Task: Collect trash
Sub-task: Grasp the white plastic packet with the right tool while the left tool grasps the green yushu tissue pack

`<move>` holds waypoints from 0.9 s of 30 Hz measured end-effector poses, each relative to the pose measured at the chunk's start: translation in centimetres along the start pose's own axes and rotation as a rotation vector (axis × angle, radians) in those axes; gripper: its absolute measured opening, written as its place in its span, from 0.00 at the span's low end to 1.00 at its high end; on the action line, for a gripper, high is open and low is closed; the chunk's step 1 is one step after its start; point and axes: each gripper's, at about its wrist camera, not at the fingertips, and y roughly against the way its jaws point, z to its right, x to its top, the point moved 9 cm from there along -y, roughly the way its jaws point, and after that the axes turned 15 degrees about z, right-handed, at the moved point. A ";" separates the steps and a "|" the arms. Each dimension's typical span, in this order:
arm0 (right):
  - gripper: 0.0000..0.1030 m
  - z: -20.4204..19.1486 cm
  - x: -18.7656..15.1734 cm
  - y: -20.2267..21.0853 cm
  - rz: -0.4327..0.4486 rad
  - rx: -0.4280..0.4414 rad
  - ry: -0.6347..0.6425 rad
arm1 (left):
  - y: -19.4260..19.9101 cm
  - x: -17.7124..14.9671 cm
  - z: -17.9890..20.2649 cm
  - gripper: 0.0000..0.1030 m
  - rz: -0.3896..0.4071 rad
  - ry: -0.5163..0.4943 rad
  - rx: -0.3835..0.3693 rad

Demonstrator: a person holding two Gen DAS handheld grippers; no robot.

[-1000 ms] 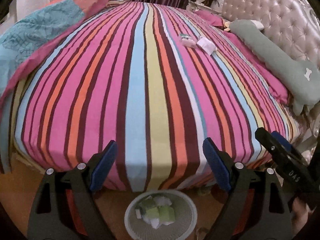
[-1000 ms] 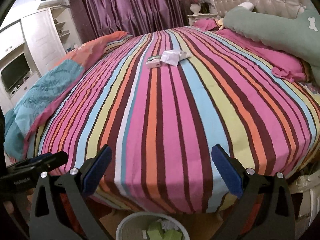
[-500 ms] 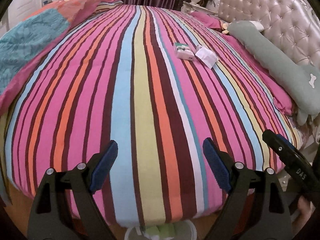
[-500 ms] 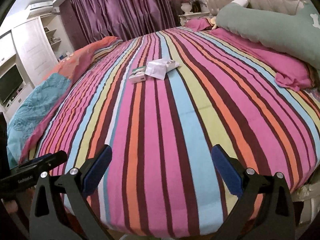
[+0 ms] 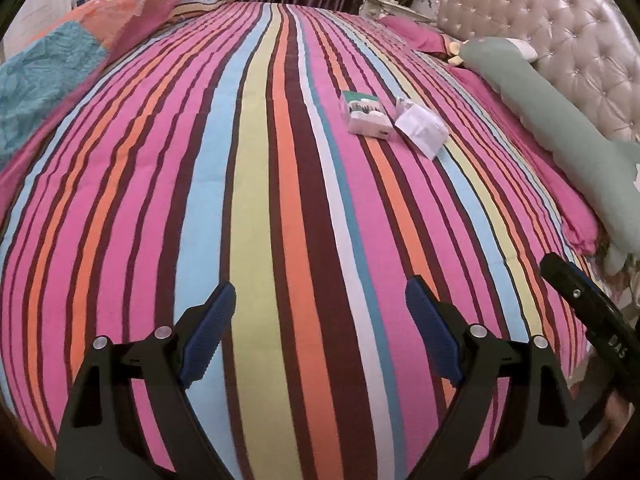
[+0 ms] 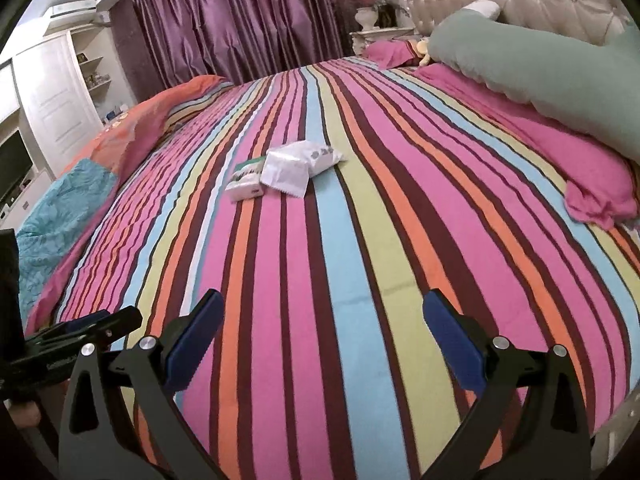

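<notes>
Since a second ago both grippers have come forward over the bed, so the bin that showed at the bottom edge has dropped out of sight and the trash looks nearer. In the left wrist view the left gripper (image 5: 320, 320) hangs above the striped bedspread (image 5: 256, 200) with its blue-padded jaws spread wide and nothing between them. Well ahead and to the right lie a small pink and green box (image 5: 366, 118) and, just beside it on the right, a white wrapper (image 5: 422, 130) that is creased and folded; a second pack peeks out behind the wrapper, but little of it shows here. A long green pillow (image 5: 560, 136) lies along the tufted headboard (image 5: 568, 40), and the tip of the right gripper (image 5: 576, 292) pokes in at the right edge. In the right wrist view the right gripper (image 6: 324, 324) is likewise released and empty, its jaws wide apart over the stripes. This view shows the pile more fully: the box (image 6: 246, 180) on the left, the white wrapper (image 6: 286, 174) touching it, and behind that a white pack (image 6: 320, 156) with a grey print. Only this view takes in the purple curtain (image 6: 240, 20), the white cupboard (image 6: 56, 100) and part of the left gripper (image 6: 80, 332) low at the left edge.
</notes>
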 end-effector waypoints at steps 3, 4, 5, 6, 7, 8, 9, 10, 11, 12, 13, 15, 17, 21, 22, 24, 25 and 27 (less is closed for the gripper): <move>0.93 -0.1 0.7 -1.5 -0.005 0.008 0.025 | -1.5 0.9 0.0 0.82 -0.004 0.010 0.003; 0.93 -0.1 0.9 -2.0 -0.008 0.010 0.034 | -1.9 1.2 0.1 0.82 -0.006 0.014 -0.001; 0.93 -0.2 1.1 -2.6 -0.013 0.013 0.043 | -2.5 1.5 0.2 0.82 -0.007 0.016 -0.008; 0.93 -0.3 1.2 -3.2 -0.017 0.017 0.052 | -3.0 2.0 0.4 0.82 -0.008 0.015 -0.014; 0.93 -0.4 1.4 -3.6 -0.019 0.020 0.059 | -3.6 2.4 0.5 0.82 -0.007 0.012 -0.020; 0.93 -0.6 1.7 -4.1 -0.019 0.025 0.068 | -4.1 2.8 0.7 0.82 -0.007 0.008 -0.025; 0.93 -0.7 1.9 -4.5 -0.019 0.032 0.074 | -4.8 3.2 0.8 0.82 -0.009 0.003 -0.029; 0.93 -1.0 2.2 -5.2 -0.020 0.041 0.085 | -5.3 3.6 0.8 0.82 -0.012 0.001 -0.032; 0.93 -1.2 2.5 -5.8 -0.019 0.048 0.096 | -6.2 4.2 0.9 0.82 -0.017 0.002 -0.036; 0.93 -1.3 2.6 -6.2 -0.020 0.052 0.106 | -6.8 4.6 1.1 0.82 -0.020 0.001 -0.037; 0.93 -1.5 2.9 -6.8 -0.020 0.055 0.123 | -7.4 4.9 1.1 0.82 -0.024 0.001 -0.040; 0.93 -1.8 3.3 -8.1 -0.026 0.064 0.156 | -8.8 5.9 1.4 0.82 -0.039 0.007 -0.051; 0.93 -2.0 3.4 -9.2 -0.036 0.074 0.179 | -10.1 6.8 1.8 0.82 -0.051 0.024 -0.063; 0.93 -2.1 3.7 -11.4 -0.046 0.082 0.229 | -12.3 8.4 2.7 0.82 -0.063 0.035 -0.081; 0.93 -2.2 3.8 -11.8 -0.046 0.080 0.238 | -12.8 8.7 3.0 0.82 -0.071 0.044 -0.092; 0.93 -2.1 4.1 -12.8 -0.049 0.076 0.251 | -13.7 9.2 3.4 0.82 -0.083 0.052 -0.102; 0.93 -2.1 4.3 -13.2 -0.050 0.078 0.248 | -14.1 9.5 3.6 0.82 -0.090 0.054 -0.107; 0.93 -2.2 4.8 -13.8 -0.047 0.094 0.244 | -15.0 9.9 3.8 0.82 -0.103 0.058 -0.106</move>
